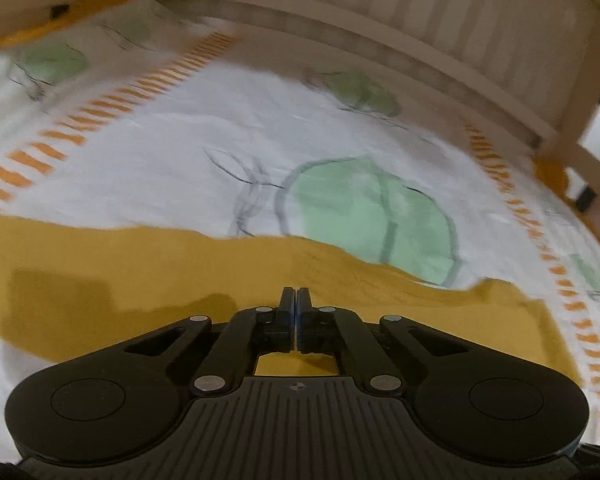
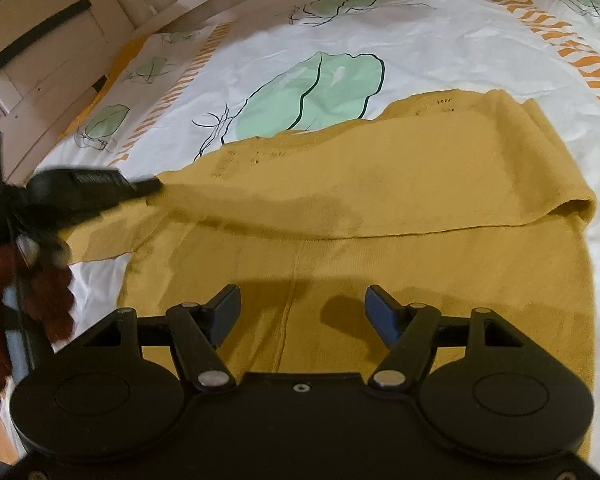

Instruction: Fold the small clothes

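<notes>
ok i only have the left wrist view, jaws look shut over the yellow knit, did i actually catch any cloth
Observer: In the right wrist view the left gripper has its tips at the left edge of the mustard knit garment, on its upper layer. I cannot tell whether cloth is pinched.
Operator: where's the right gripper
Observer: The right gripper is open above the garment's near part, gripping nothing.
Operator: any fold done yet
Observer: Yes, one layer lies doubled over, with its fold at the right end.
</notes>
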A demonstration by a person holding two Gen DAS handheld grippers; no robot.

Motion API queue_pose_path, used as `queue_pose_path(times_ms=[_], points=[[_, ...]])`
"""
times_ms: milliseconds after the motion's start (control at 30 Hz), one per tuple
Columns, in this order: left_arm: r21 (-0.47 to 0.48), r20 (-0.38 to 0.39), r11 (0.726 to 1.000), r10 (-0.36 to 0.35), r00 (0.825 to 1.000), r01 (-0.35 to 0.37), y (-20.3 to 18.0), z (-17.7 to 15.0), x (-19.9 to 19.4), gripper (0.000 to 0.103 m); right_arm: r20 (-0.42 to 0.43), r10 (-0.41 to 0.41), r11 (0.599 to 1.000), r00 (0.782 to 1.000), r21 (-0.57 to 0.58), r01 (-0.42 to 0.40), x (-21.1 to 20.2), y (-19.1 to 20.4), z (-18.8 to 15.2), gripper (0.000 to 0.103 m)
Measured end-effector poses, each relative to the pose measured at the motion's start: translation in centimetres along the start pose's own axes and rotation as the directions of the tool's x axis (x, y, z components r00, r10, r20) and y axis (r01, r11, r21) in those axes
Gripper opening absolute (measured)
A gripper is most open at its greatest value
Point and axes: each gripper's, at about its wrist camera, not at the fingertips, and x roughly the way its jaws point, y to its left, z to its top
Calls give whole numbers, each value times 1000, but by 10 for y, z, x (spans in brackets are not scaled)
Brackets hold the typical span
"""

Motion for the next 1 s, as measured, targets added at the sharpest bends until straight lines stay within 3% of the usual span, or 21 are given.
queue_pose_path(times_ms=[133, 233, 333, 400, 533, 600, 633, 833, 1000], points=[[-41, -4, 997, 61, 998, -61, 17, 4, 3, 0, -13, -9, 1000, 1000, 5, 9, 3, -2, -1, 72], [-96, 15, 993, 65, 998, -63, 30, 12, -3, 0, -10, -19, 1000, 1000, 17, 19, 2, -6, -2, 72], [-147, -36, 989, 1, 999, -6, 39, 13, 0, 2, -5, -21, 999, 1000, 27, 21, 1, -9, -1, 74], [-198, -82, 978, -82, 993, 65, 42, 10, 9, 6, -9, -21, 999, 1000, 34, 21, 2, -11, -1, 75], [-264, -177, 948, -230, 957, 179, 38, 0, 30, 11, -19, -16, 999, 1000, 38, 16, 4, -10, -1, 75], [-258, -200, 949, -233, 952, 179, 33, -5, 33, 41, -19, -14, 999, 1000, 33, 14, 4, -9, -1, 75], [-245, -199, 954, -224, 954, 173, 31, -8, 33, 44, -19, -12, 999, 1000, 32, 13, 4, -9, -1, 75], [-229, -228, 962, -200, 953, 148, 24, -15, 37, 50, -18, -11, 999, 1000, 32, 11, 4, -9, -1, 75], [-229, -268, 958, -233, 935, 173, 20, -23, 48, 50, -12, -16, 999, 1000, 35, 17, 3, -11, 0, 75]])
